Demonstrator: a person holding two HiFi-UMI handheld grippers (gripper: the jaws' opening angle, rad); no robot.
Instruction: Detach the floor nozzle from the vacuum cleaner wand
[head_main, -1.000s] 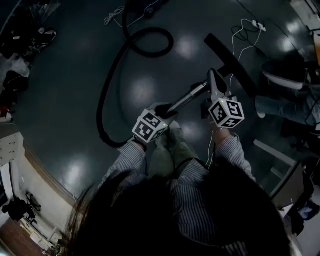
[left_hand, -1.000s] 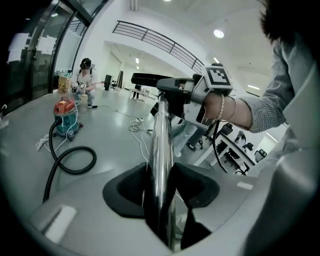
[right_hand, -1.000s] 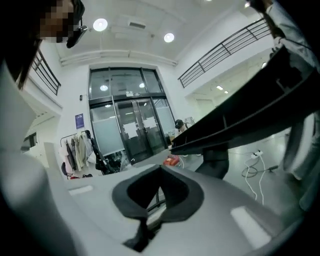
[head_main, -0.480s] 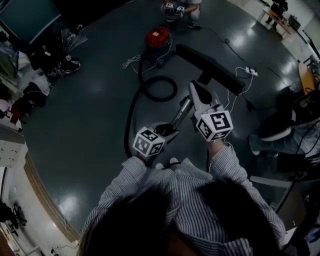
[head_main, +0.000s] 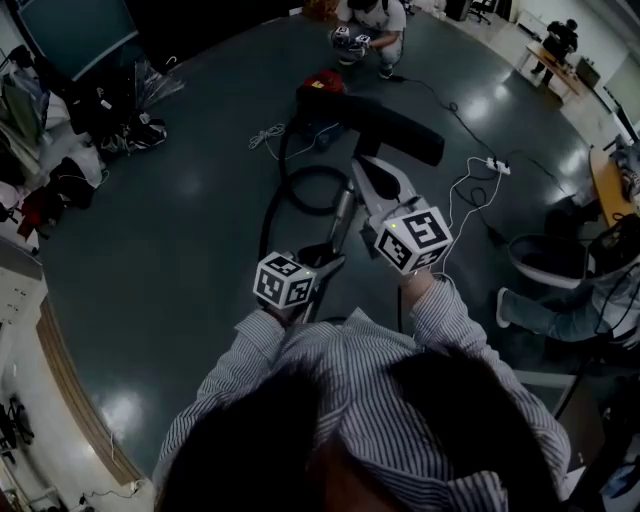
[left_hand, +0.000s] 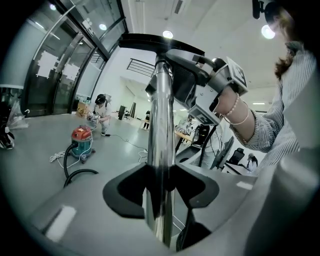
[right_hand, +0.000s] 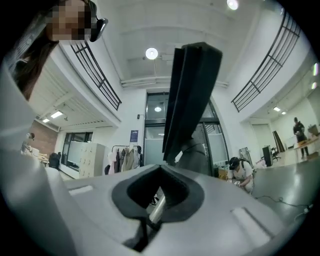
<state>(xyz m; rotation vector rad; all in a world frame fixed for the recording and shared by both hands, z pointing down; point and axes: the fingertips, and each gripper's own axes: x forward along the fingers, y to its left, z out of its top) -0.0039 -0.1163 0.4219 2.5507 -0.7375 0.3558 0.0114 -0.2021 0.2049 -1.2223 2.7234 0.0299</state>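
Observation:
My left gripper is shut on the chrome vacuum wand, which runs straight up between its jaws in the left gripper view. The black floor nozzle sits on the wand's far end, raised off the floor; it shows as a flat bar above and as a dark slab. My right gripper is shut at the nozzle's neck where it meets the wand, seen beside the wand. A bit of chrome shows in the hollow between its jaws.
A red canister vacuum stands beyond the nozzle, its black hose looping over the dark floor. A person crouches behind it. A white power strip with cable lies right; a seated person's legs and bags line the sides.
Both grippers have risen, carrying the wand and nozzle up off the floor. The nozzle now stands in front of the red vacuum, and the view has swung farther out across the room.

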